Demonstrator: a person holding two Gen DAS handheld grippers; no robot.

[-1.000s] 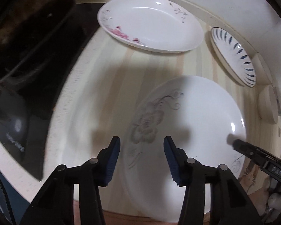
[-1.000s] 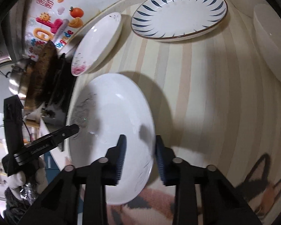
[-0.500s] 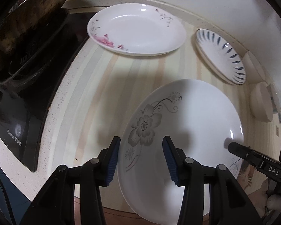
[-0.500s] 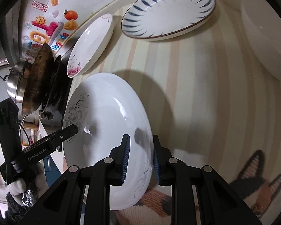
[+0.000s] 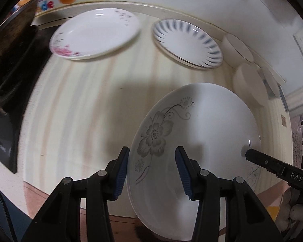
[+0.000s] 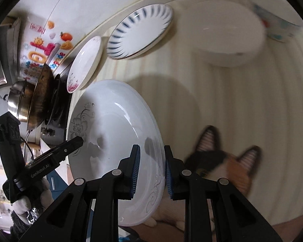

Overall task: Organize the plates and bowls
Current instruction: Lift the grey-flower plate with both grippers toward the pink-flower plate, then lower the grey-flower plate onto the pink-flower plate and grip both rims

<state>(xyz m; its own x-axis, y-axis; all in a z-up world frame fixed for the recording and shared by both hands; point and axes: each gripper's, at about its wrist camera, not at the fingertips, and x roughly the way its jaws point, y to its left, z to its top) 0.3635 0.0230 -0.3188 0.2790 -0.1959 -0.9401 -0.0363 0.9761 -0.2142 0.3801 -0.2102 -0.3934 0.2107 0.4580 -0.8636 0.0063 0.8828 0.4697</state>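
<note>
Right gripper [image 6: 151,170] clamped on rim of grey-flower plate [image 6: 115,141], plate tilted above striped countertop [image 6: 222,104]. Left gripper [image 5: 151,171] straddling opposite rim, pad contact unclear. Glossy white ceramic, round, shallow. Pink-flower plate [image 5: 95,34] and blue-dash plate [image 5: 186,43] lie near wall.

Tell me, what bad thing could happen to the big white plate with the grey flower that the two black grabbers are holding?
1. The large white plate with the grey flower is pinched only at its rim by the right gripper and the left gripper. The glossy rim could slip and the plate might drop.

2. The plate is tilted on edge over the striped cream countertop. Lowered carelessly, it might knock the white plate with blue dashes or the white bowl.
</note>
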